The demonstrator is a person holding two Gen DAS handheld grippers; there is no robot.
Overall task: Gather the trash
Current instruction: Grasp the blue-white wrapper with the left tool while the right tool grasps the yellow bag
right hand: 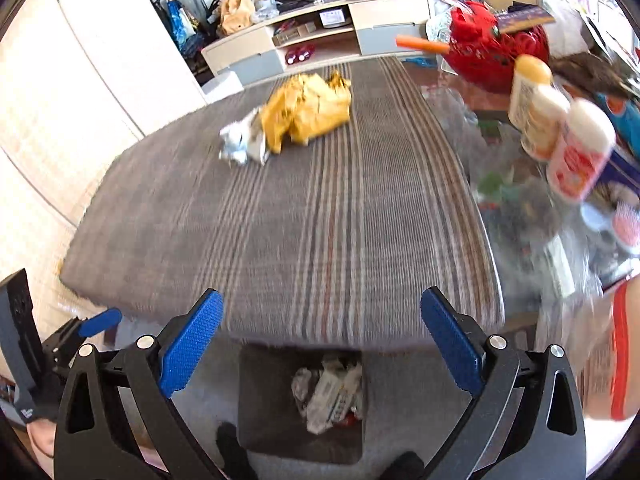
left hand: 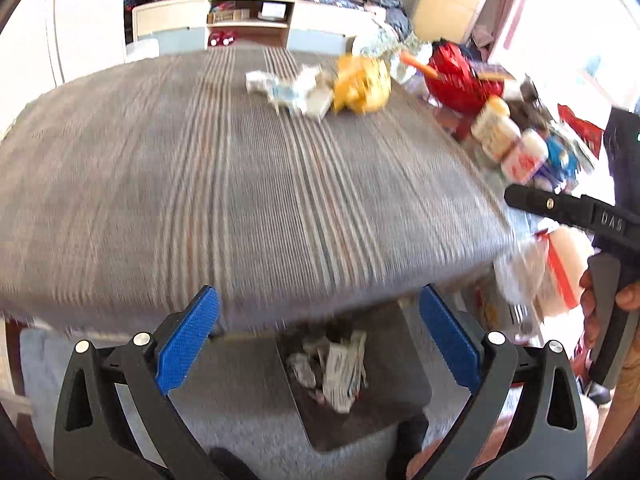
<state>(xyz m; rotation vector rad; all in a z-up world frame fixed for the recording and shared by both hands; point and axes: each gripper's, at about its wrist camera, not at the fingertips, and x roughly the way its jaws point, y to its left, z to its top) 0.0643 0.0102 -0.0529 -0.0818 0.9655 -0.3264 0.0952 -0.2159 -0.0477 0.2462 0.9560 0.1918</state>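
Note:
Both views look down over a table with a grey striped cloth [left hand: 240,184]. Far across the cloth lie a crumpled yellow bag [left hand: 362,84] [right hand: 308,112] and crumpled white paper [left hand: 288,90] [right hand: 240,144]. Below the near table edge stands a dark bin [left hand: 384,400] [right hand: 264,400] holding crumpled paper scraps [left hand: 340,368] [right hand: 328,392]. My left gripper [left hand: 319,296] hangs above the bin, open, with nothing between its blue pads. My right gripper [right hand: 320,297] is also open and empty over the bin. Both views are motion-blurred.
Several bottles [right hand: 560,136] and a red basket [right hand: 492,52] crowd the glass table part to the right of the cloth. A low TV cabinet [right hand: 320,32] stands at the back. A hand [left hand: 592,304] holds the right gripper's handle at the right edge.

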